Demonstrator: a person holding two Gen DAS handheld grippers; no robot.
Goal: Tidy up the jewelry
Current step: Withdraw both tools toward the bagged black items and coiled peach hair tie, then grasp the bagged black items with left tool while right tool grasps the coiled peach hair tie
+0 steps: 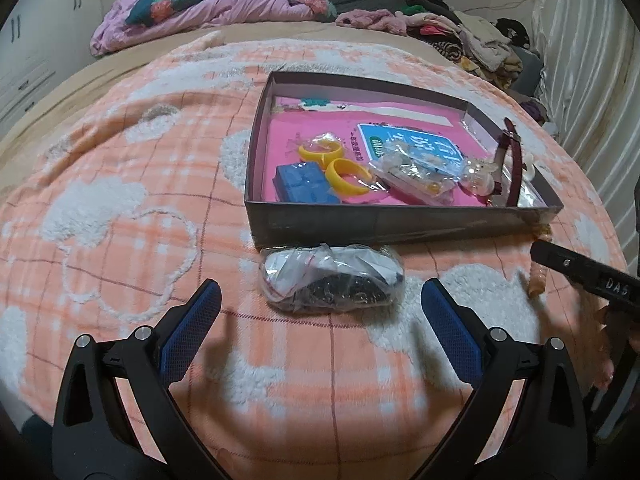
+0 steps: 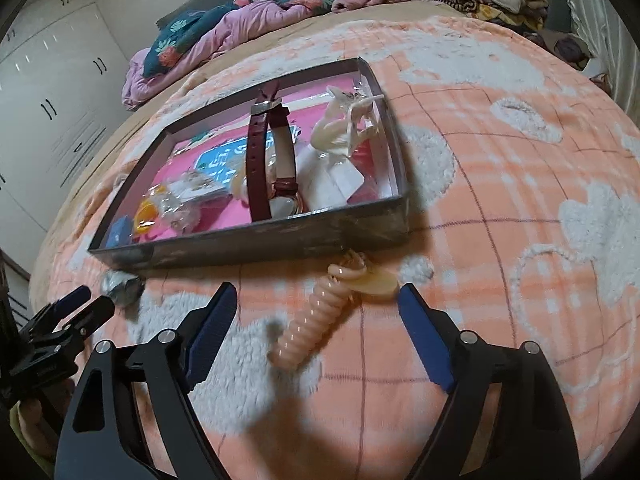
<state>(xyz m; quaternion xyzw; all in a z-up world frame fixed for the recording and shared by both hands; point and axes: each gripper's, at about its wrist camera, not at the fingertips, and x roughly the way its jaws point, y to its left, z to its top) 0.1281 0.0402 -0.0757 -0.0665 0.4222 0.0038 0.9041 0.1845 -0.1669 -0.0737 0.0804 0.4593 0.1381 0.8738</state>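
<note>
A shallow grey box (image 1: 400, 222) with a pink floor lies on the bed. In it are two yellow rings (image 1: 346, 176), a blue case (image 1: 306, 184), bagged trinkets (image 1: 416, 172), a maroon-strapped watch (image 2: 276, 160) and a cream hair claw (image 2: 344, 124). A clear bag of dark jewelry (image 1: 332, 280) lies in front of the box, just ahead of my open left gripper (image 1: 320, 300). A peach spiral hair clip (image 2: 320, 316) lies on the blanket between the fingers of my open right gripper (image 2: 316, 304), untouched.
The bed is covered by an orange-and-white plaid blanket (image 1: 120, 208). Crumpled clothes (image 1: 208, 12) are piled at the far end. White wardrobe doors (image 2: 52, 92) stand at the left and a curtain (image 1: 580, 60) at the right.
</note>
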